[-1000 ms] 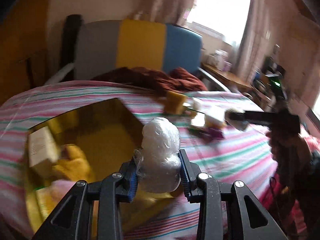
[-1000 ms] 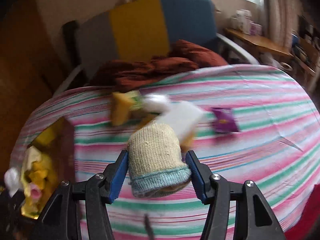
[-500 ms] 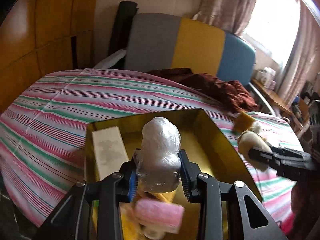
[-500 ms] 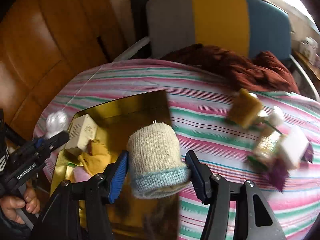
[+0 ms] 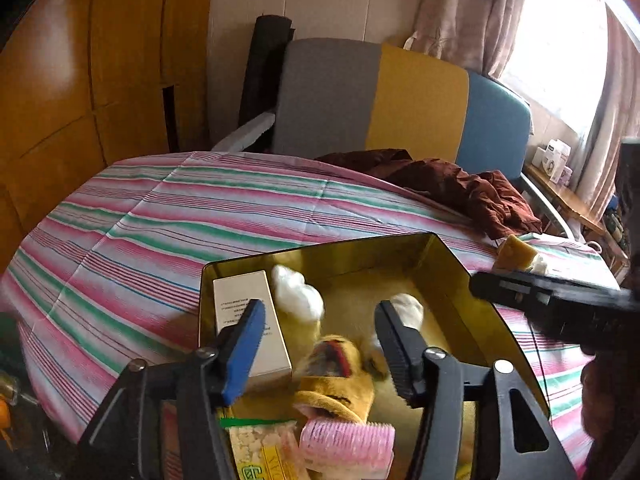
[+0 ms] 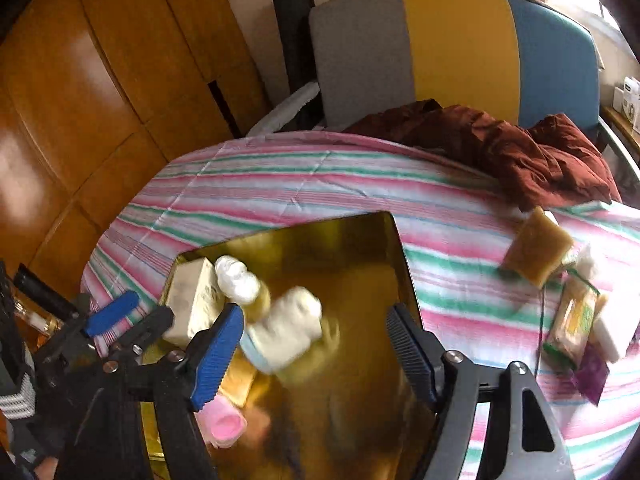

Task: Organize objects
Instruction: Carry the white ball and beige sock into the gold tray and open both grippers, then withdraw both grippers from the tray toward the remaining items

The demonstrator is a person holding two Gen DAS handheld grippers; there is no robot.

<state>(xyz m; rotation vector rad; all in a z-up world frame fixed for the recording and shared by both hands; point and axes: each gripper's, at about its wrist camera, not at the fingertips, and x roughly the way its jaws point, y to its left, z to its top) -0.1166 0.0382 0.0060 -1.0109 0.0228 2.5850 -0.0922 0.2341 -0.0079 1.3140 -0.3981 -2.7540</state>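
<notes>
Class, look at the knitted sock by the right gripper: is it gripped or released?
Released. The knitted sock is blurred over the gold box, touching neither pad of the opening right gripper.

1. We see a bed under a pink, green and white striped sheet.
2. A gold box sits open on it.
3. A dark red crumpled cloth lies at the far edge.
4. A yellow-brown sponge, a green packet, a white block and a purple sachet lie clustered right of the box.
</notes>
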